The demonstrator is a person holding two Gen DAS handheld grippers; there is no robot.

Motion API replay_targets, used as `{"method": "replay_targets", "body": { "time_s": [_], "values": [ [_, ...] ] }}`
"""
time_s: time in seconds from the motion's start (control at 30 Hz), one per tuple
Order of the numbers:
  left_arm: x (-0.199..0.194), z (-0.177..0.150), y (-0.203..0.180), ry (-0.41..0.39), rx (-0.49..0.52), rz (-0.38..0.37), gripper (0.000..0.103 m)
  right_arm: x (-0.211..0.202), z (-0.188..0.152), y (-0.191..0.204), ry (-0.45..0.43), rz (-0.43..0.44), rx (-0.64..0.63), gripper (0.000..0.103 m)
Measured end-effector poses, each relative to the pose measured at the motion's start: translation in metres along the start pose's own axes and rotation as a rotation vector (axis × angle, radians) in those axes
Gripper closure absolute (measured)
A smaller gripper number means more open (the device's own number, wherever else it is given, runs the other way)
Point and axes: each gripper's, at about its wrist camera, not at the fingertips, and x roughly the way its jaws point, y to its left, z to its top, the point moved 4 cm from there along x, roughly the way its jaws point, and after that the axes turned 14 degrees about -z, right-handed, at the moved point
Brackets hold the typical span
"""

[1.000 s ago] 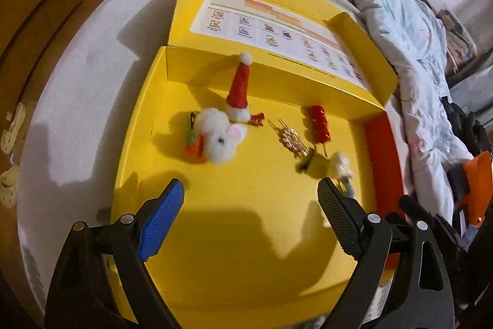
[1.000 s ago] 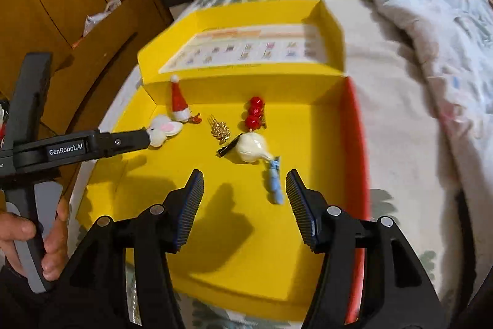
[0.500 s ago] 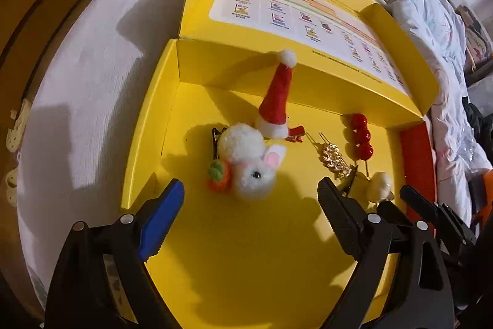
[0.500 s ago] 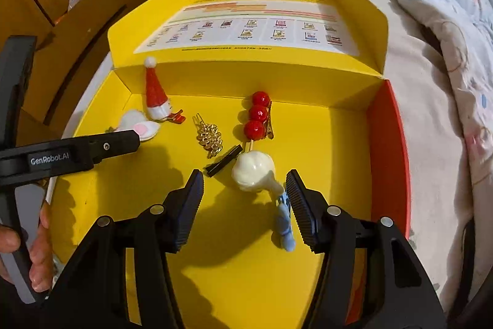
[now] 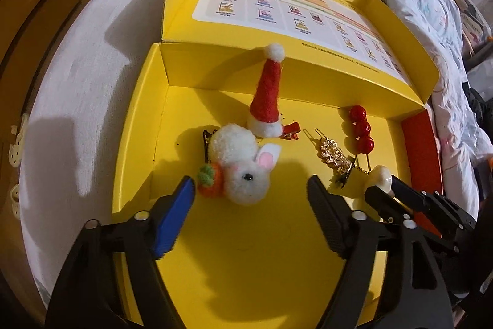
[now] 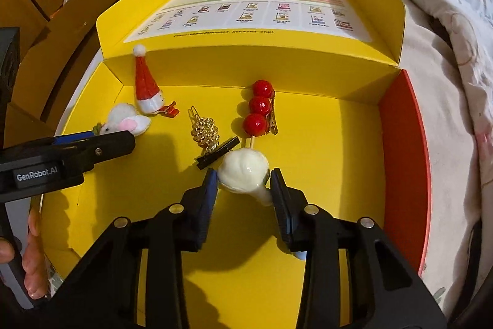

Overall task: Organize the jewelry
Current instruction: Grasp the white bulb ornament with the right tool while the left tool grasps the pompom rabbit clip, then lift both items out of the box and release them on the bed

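Left wrist view: left gripper point(image 5: 250, 199) jaws apart and just been closing, straddling the white bunny hair clip point(image 5: 243, 165) in the yellow box point(image 5: 138, 125), not touching. Santa hat clip point(image 5: 267, 100) just beyond.

Right wrist view: right gripper point(image 6: 243, 184) jaws have just been closing around the white bun-shaped clip point(image 6: 245, 170); contact unclear. Red candied-berry clip point(image 6: 258, 107) and gold clip point(image 6: 205, 130) farther back.

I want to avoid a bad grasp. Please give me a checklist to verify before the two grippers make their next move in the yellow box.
1. White bun-shaped clip sits between the right gripper fingers, whose jaws have just been closing: ok.
2. Pads firmly pressing the bun: cannot tell.
3. Black clip outside the right jaws: ok, but very near.
4. Rabbit clip centred in the left gripper: not ok, it lies ahead of the tips; jaws have just been closing.
5. Santa hat clip clear of the rabbit: not ok, touching.
6. Grippers apart: ok.
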Motion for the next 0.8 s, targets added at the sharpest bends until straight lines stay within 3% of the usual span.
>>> {"method": "replay_targets", "body": {
  "time_s": [0.1,0.23,0.8],
  "values": [
    [-0.001,0.001,0.001,-0.007,0.001,0.002,0.036,0.0,-0.001,-0.002,0.007,0.013,0.013,0.067],
    [-0.004,0.004,0.004,-0.004,0.004,-0.036,0.063,-0.003,-0.001,-0.007,-0.003,0.038,0.043,0.068],
    [-0.029,0.01,0.0,-0.048,-0.008,-0.117,0.071,-0.035,0.003,-0.028,-0.039,0.137,0.137,0.068]
  ]
}}
